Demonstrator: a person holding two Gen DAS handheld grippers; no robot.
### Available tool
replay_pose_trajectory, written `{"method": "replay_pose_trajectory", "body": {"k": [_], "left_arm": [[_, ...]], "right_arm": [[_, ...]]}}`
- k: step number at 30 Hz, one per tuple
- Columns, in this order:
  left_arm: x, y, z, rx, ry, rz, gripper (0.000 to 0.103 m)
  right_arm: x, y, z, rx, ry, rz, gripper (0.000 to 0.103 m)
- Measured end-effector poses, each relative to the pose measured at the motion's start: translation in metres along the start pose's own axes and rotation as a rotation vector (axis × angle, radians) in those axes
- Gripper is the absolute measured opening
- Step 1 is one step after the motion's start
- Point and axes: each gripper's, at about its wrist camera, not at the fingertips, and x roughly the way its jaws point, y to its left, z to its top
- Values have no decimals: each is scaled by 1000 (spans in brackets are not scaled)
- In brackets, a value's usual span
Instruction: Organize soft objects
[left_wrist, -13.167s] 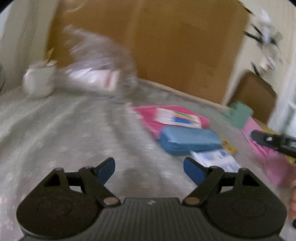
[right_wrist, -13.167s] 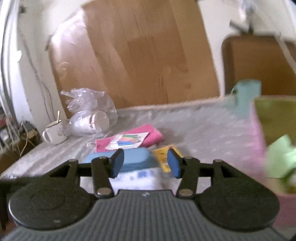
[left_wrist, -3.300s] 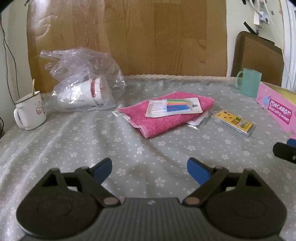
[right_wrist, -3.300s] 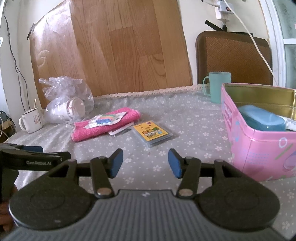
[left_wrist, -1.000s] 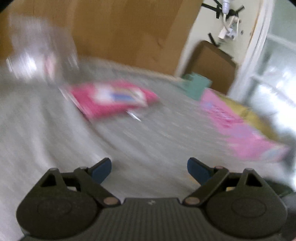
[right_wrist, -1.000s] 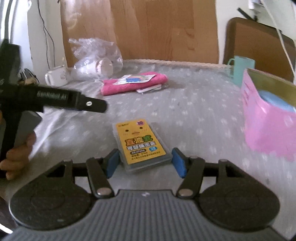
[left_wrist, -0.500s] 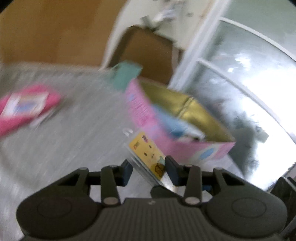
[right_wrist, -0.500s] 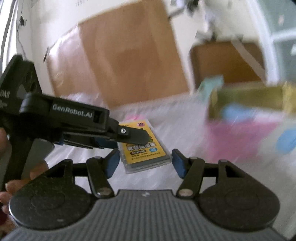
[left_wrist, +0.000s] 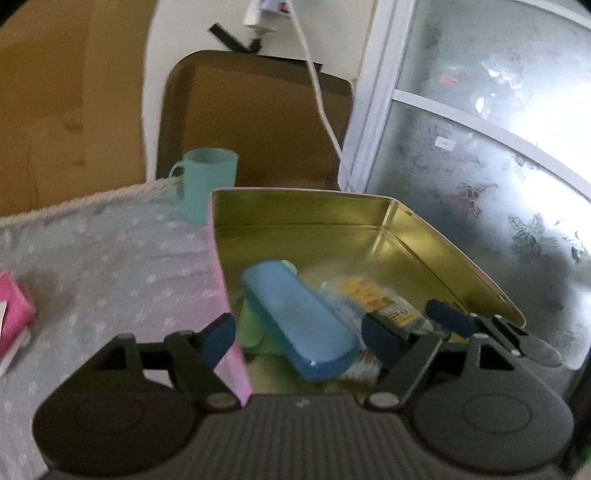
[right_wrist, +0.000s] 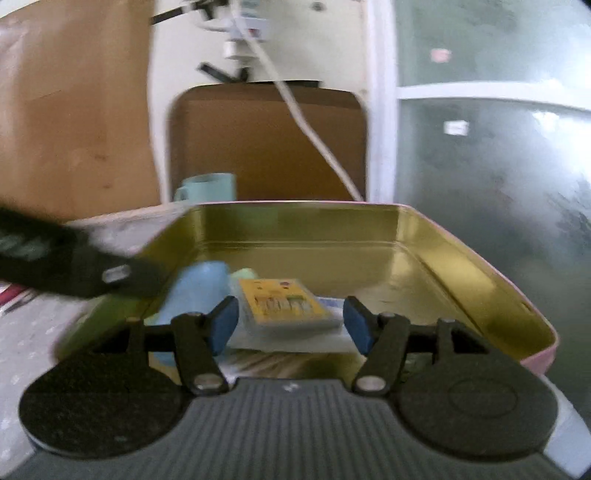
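Note:
A pink tin box with a gold inside (left_wrist: 314, 206) (right_wrist: 424, 236) stands open at the table's right end. In it lie a blue oblong case (left_wrist: 295, 321) (right_wrist: 192, 295), a green soft item (left_wrist: 251, 325), and a yellow-labelled pack (left_wrist: 376, 299) (right_wrist: 284, 306) on top of white items. My left gripper (left_wrist: 299, 336) is open over the box's near left wall, around the blue case. My right gripper (right_wrist: 291, 321) is open just above the yellow pack, its jaws wider than the pack. The right gripper's fingers (left_wrist: 450, 321) show in the left wrist view beside the pack.
A teal mug (left_wrist: 207, 177) (right_wrist: 207, 188) stands behind the box on the grey flowered tablecloth (left_wrist: 110, 258). A pink towel's edge (left_wrist: 11, 317) lies at far left. A brown chair back (left_wrist: 258, 122) and a frosted window (left_wrist: 480, 166) are behind.
Both grippers carried the yellow pack from the table to over the pink box. Both have opened and the pack now lies inside the box.

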Motion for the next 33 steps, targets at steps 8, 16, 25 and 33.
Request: {"method": "replay_pose_trajectory", "body": {"k": [8, 16, 25, 33], "left_arm": [[-69, 63, -35, -1, -102, 62, 78], [-134, 215, -105, -175, -117, 570, 78], [-155, 258, -128, -313, -225, 541, 78], [-158, 271, -132, -387, -223, 493, 82]], "right_arm": [[-40, -1, -18, 90, -191, 24, 66], [-53, 104, 0, -48, -124, 449, 66], [50, 285, 12, -241, 84, 568, 84], [77, 341, -1, -586, 146, 637, 52]]}}
